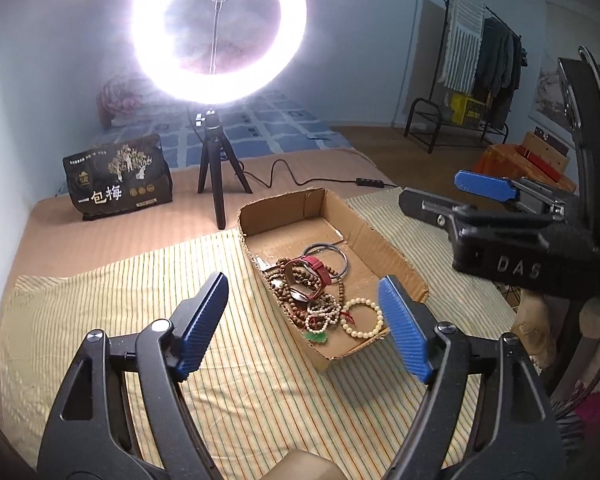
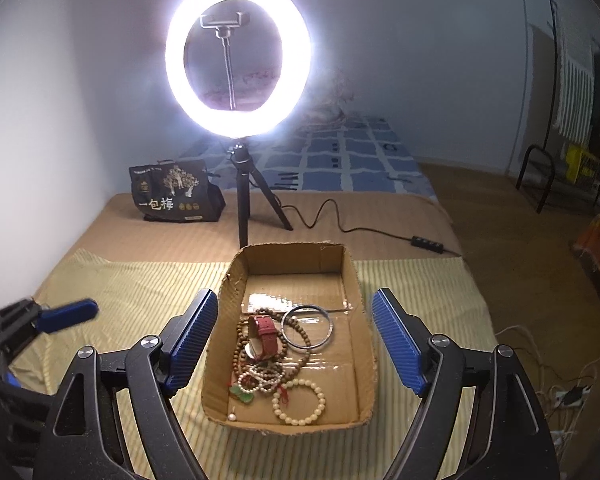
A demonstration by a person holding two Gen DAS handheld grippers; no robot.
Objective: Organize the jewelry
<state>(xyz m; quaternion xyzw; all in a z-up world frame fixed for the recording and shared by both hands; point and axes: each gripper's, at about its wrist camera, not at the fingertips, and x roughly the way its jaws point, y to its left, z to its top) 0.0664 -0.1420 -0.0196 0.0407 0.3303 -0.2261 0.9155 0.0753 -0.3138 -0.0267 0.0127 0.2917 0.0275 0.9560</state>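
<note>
An open cardboard box (image 1: 384, 248) (image 2: 352, 276) sits on a striped yellow cloth (image 1: 100, 320) (image 2: 140, 284). In it lies a pile of jewelry: a red-strapped watch (image 1: 314, 270) (image 2: 266, 334), a metal bangle (image 1: 346, 258) (image 2: 328, 322), brown bead strands (image 1: 278, 286) (image 2: 242, 338), a cream bead bracelet (image 1: 374, 330) (image 2: 320, 404) and a green pendant (image 1: 316, 338) (image 2: 244, 397). My left gripper (image 1: 302, 322) is open and empty, low over the box's near left corner. My right gripper (image 2: 294, 338) is open and empty, above the box, its fingers to either side. The right gripper also shows in the left wrist view (image 1: 452, 194).
A lit ring light on a black tripod (image 1: 216, 184) (image 2: 244, 200) stands behind the box, its cable (image 2: 340, 224) trailing right. A black snack bag (image 1: 118, 178) (image 2: 174, 190) stands at the back left. A clothes rack (image 1: 476, 80) stands far right on the floor.
</note>
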